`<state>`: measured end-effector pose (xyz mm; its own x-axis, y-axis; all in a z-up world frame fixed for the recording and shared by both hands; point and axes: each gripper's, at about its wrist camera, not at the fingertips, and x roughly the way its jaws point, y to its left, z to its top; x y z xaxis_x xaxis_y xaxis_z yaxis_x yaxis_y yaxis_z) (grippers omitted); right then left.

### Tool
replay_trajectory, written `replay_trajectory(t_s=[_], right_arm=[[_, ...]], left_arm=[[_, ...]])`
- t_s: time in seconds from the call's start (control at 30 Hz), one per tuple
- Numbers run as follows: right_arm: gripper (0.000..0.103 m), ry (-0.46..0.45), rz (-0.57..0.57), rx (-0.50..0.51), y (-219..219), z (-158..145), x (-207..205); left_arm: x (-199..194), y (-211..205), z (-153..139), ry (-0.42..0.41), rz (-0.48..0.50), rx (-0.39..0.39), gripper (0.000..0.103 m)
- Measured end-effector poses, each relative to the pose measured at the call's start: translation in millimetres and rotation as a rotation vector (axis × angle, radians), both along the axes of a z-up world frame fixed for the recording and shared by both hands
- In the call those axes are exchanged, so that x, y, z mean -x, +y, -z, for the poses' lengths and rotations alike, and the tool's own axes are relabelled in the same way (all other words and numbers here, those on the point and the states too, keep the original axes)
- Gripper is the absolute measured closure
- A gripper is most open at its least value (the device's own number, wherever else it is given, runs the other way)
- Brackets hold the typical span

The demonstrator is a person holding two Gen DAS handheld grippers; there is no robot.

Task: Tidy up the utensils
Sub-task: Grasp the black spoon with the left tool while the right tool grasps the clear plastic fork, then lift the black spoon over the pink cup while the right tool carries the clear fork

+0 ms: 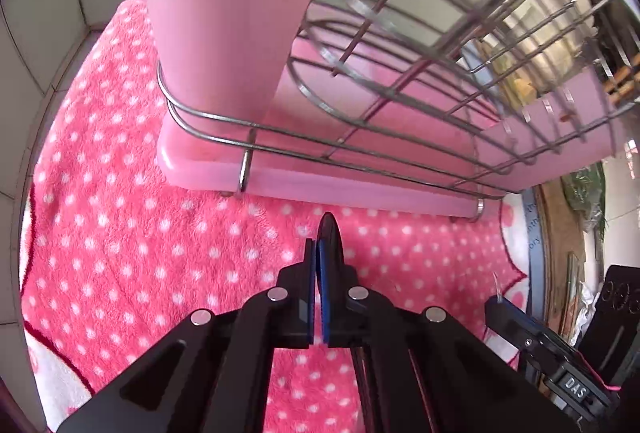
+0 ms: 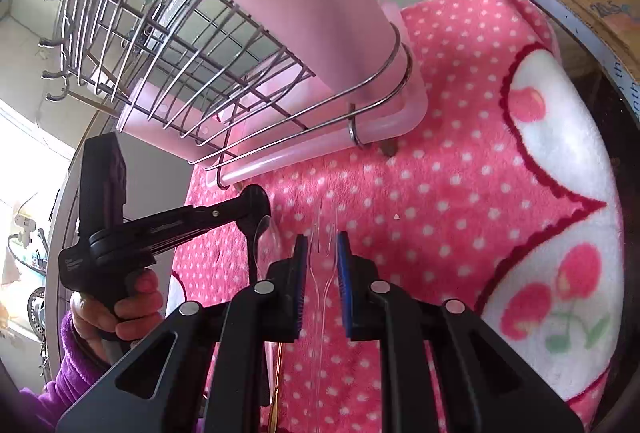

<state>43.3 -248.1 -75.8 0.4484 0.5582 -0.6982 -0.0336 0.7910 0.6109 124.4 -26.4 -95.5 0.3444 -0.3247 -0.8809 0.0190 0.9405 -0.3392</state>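
Pink polka-dot fleece blanket [image 1: 132, 233] lies under both claws. Left claw [image 1: 320, 265] is clamped narrow on a black spoon [image 1: 329, 233], its bowl sticking out past the tips. Right claw [image 2: 320, 253] holds a clear plastic fork [image 2: 325, 265] between its pads. Ahead of both stands a wire utensil rack [image 1: 400, 121] on a pink tray [image 1: 280, 185].

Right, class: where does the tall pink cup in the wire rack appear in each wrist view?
Left wrist: pink cup top centre-left, standing in the wire rack's end.
Right wrist: pink cup top centre, leaning right in the picture.
Shared landmark: the pink dotted blanket beneath the rack.
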Motion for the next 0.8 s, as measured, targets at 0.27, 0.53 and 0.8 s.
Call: replay_trajectory(t_s=[0.27,0.53,0.8], right_arm=[[0.088,-0.113,0.019,-0.005,-7.9,-26.9,11.6],[0.088,-0.226,0.04,0.018,-7.5,-62.3,23.2],[0.088,-0.326,0.039,0.062,-4.8,-105.1,34.6]], left_arm=[[36.0,6.7,-63.2,-0.25,0.034,-0.061,0.102],[69.4,38.0,-114.1,-0.417,0.009,-0.054,0.102],[89.7,69.7,-152.5,-0.55,-0.028,-0.041,0.102]])
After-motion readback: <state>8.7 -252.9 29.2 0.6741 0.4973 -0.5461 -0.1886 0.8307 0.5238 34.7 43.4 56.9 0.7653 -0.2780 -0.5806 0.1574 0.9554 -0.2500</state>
